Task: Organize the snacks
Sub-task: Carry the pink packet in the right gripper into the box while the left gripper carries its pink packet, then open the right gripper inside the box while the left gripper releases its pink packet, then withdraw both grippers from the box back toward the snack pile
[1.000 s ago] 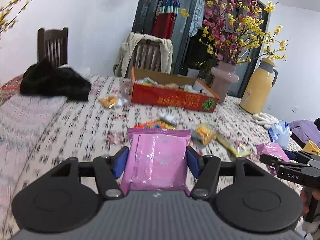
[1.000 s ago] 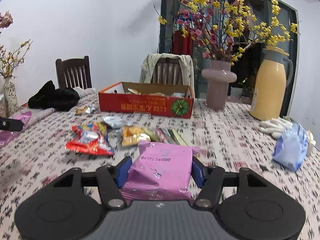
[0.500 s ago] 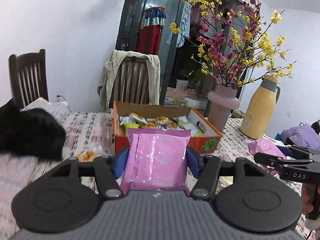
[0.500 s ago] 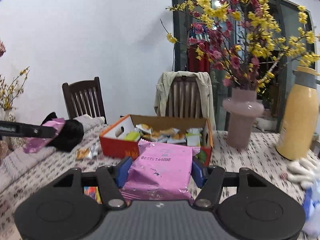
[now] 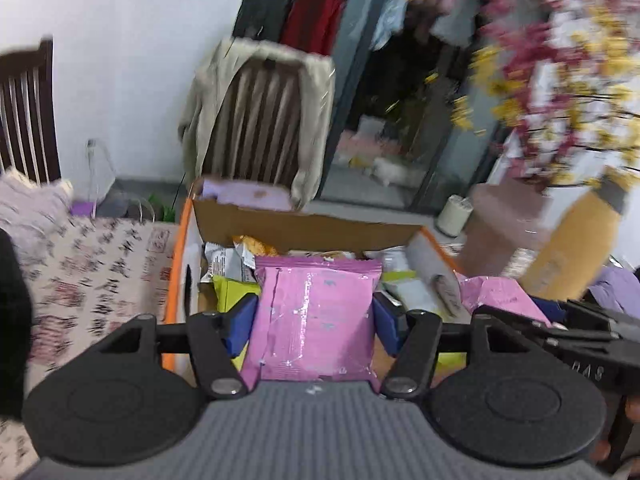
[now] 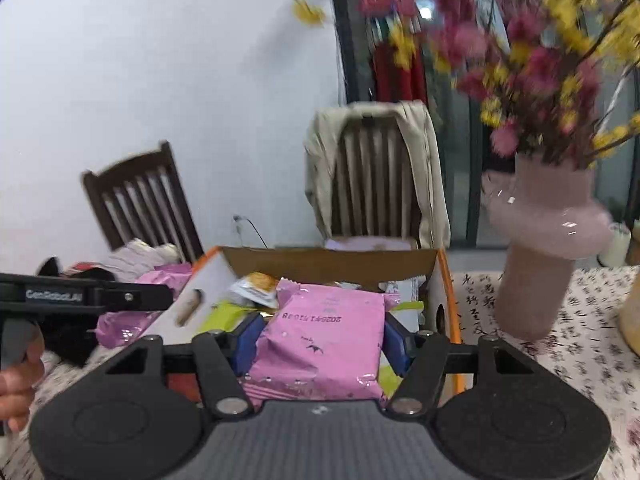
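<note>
Both views are motion-blurred; the flowers (image 6: 532, 64), the yellow flask (image 5: 576, 240) and the wardrobe behind are smeared, and print on the packets is mostly illegible. The left gripper (image 5: 314, 322) has its fingers (image 5: 240, 322) clamped on the sides of a pink packet (image 5: 316, 320), held over the open box (image 5: 304, 228). The right gripper (image 6: 322, 342) has its fingers (image 6: 394, 342) clamped on a second pink packet (image 6: 324, 340), also over the box. Each packet hides most of the box interior; only edges of white, yellow and green snack wrappers (image 5: 228, 260) show. The gripper bodies cut off the near tabletop (image 5: 92, 272). A pink vase (image 6: 540, 256) stands just right of the box. A chair draped with a beige jacket (image 6: 376, 168) stands behind it; a second chair (image 6: 144, 200) stands to the left. Dark clothing (image 6: 68, 332) lies partly hidden at the left edge.
</note>
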